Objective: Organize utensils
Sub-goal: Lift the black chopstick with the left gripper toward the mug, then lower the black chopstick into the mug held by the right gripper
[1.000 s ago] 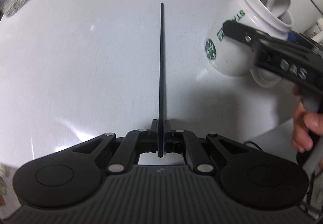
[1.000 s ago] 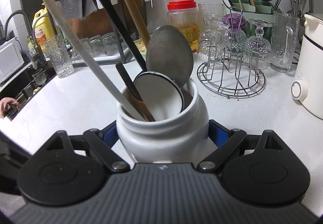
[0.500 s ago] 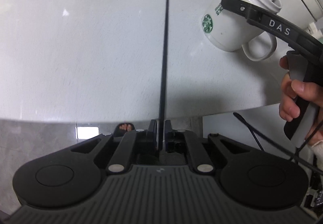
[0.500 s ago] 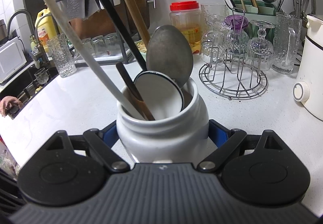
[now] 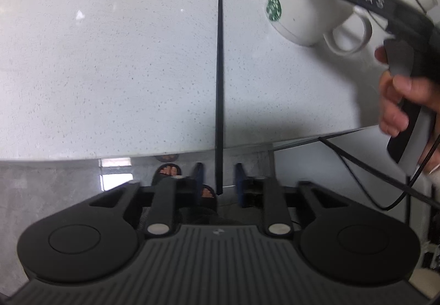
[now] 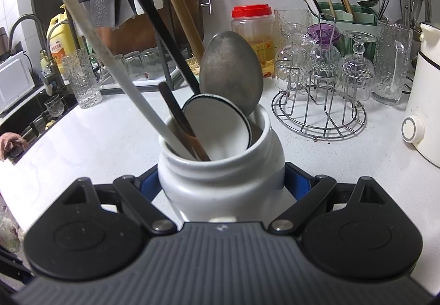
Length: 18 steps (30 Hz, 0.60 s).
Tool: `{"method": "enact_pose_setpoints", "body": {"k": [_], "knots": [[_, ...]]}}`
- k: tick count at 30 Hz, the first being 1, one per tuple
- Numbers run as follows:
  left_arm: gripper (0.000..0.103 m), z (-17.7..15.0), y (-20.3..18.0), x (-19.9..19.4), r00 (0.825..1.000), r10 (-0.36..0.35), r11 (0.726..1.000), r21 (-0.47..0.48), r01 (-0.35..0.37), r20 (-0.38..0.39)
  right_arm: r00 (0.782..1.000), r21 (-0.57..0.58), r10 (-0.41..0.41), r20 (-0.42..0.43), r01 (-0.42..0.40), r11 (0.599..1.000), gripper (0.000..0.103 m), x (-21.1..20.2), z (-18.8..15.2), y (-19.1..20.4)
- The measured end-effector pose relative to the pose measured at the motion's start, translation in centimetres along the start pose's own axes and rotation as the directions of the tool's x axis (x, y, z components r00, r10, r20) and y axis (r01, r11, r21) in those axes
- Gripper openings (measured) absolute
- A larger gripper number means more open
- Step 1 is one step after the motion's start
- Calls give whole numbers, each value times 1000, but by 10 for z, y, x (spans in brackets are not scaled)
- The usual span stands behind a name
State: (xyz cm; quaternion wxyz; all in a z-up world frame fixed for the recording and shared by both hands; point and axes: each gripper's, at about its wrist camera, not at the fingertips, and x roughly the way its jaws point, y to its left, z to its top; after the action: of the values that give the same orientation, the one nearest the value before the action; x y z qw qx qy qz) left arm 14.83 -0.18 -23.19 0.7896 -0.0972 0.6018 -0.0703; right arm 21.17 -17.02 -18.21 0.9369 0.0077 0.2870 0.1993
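The counter [image 5: 110, 71] spreads ahead of the left gripper [image 5: 218, 178], whose jaws stand apart, released; the black chopstick [image 5: 219, 85] lies between them, touching neither pad, its near end past the counter edge. The right gripper [image 6: 221, 181] clamps the white mug [image 6: 220, 178], which holds spoons [image 6: 231, 71] and handles just ahead.

The mug [image 5: 299, 13] is cut off by the top edge.
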Motion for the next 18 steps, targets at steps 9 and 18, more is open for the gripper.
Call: {"method": "enact_pose_setpoints", "body": {"k": [9,18], "knots": [[6,12,-5,-51,993,61,997,47,-66,106,1000,-19,-10,-13,10,1000,93,13,6,5],[5,49,-13,-132,974,101,987,102,-124,203,1000,-40,-24,-20,23,999,92,29,12,12]]}}
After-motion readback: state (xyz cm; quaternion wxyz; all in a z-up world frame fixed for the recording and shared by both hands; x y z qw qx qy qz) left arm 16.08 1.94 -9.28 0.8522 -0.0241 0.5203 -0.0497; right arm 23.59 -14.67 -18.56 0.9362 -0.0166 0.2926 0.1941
